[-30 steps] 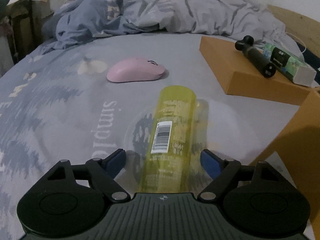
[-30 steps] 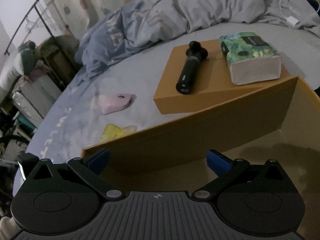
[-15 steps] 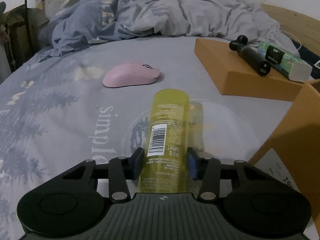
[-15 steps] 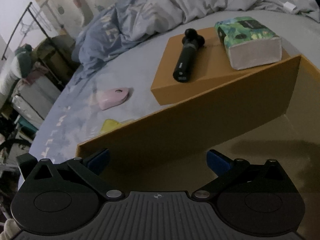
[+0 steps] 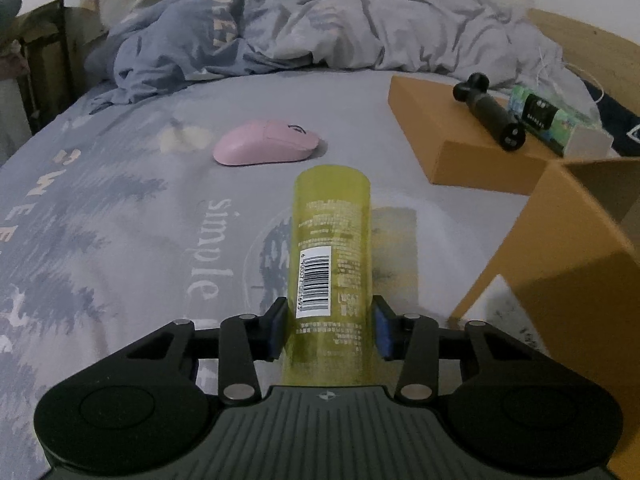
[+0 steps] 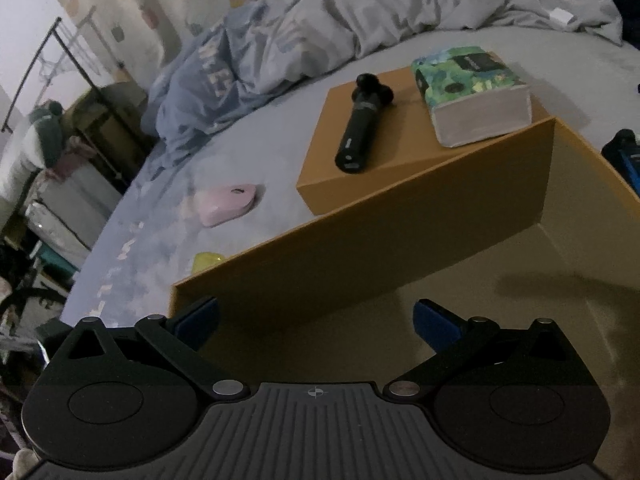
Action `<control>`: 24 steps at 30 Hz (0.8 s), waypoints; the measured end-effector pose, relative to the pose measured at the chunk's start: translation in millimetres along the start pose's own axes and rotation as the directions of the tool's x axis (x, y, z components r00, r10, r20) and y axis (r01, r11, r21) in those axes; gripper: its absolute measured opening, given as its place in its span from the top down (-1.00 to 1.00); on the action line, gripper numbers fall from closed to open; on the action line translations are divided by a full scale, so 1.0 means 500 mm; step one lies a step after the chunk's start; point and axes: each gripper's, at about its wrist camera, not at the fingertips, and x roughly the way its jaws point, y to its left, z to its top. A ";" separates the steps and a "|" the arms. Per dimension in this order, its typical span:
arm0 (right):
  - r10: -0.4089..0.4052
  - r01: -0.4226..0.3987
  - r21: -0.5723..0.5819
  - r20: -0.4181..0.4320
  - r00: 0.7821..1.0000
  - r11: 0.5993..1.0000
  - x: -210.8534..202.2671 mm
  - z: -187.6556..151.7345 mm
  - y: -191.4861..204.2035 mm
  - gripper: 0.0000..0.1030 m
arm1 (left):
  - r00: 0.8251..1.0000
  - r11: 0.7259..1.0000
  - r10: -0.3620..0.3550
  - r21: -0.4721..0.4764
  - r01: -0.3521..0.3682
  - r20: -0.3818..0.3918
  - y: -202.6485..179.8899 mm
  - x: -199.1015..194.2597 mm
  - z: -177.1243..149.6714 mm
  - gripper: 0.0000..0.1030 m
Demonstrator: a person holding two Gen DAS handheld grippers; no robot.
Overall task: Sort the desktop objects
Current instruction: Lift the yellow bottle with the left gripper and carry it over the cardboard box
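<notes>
A translucent yellow bottle [image 5: 330,240] with a barcode label lies on the grey bedsheet, pointing away from me. My left gripper [image 5: 330,328] is closing on it, both blue pads pressed against its sides. Only the bottle's far tip [image 6: 206,261] shows in the right wrist view. A pink mouse [image 5: 266,148] rests just beyond it. My right gripper [image 6: 316,320] is open and holds nothing, hovering over the inside of an open cardboard box [image 6: 360,232]. That box's corner [image 5: 560,240] stands to the right of the bottle.
A closed brown box [image 6: 328,168] behind the open one carries a black handheld tool [image 6: 362,128] and a green tissue pack [image 6: 476,96]. A rumpled duvet [image 5: 320,28] fills the far side of the bed. A clothes rack [image 6: 60,80] stands off the left edge.
The left gripper's jaws have come in from wide apart onto the yellow bottle's sides. The right gripper has shifted slightly over the open box and stayed open.
</notes>
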 end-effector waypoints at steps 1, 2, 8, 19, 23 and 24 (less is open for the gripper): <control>0.003 -0.003 -0.002 0.003 1.000 1.000 -0.006 -0.001 0.001 -1.00 | 1.000 1.000 0.000 -0.004 0.000 0.003 -0.001 -0.007 0.000 0.14; 0.005 -0.005 -0.004 0.006 1.000 1.000 -0.012 -0.001 0.002 -1.00 | 1.000 1.000 -0.001 -0.008 0.001 0.005 -0.002 -0.014 0.000 0.14; 0.019 -0.019 0.002 0.026 0.999 1.000 -0.050 -0.003 0.004 -1.00 | 0.999 1.000 0.001 -0.026 0.000 0.035 -0.010 -0.067 0.009 0.14; 0.069 -0.070 0.008 0.081 0.994 0.997 -0.142 -0.009 0.017 -1.00 | 0.995 1.000 0.015 -0.024 -0.013 0.096 -0.039 -0.166 0.018 0.16; 0.083 -0.083 -0.002 0.111 0.990 0.997 -0.181 -0.009 0.020 -1.00 | 0.992 1.000 0.020 -0.025 -0.017 0.123 -0.049 -0.201 0.021 0.16; 0.085 -0.085 -0.004 0.117 0.989 0.996 -0.189 -0.009 0.021 -1.00 | 0.991 1.000 0.023 -0.024 -0.020 0.129 -0.053 -0.208 0.022 0.16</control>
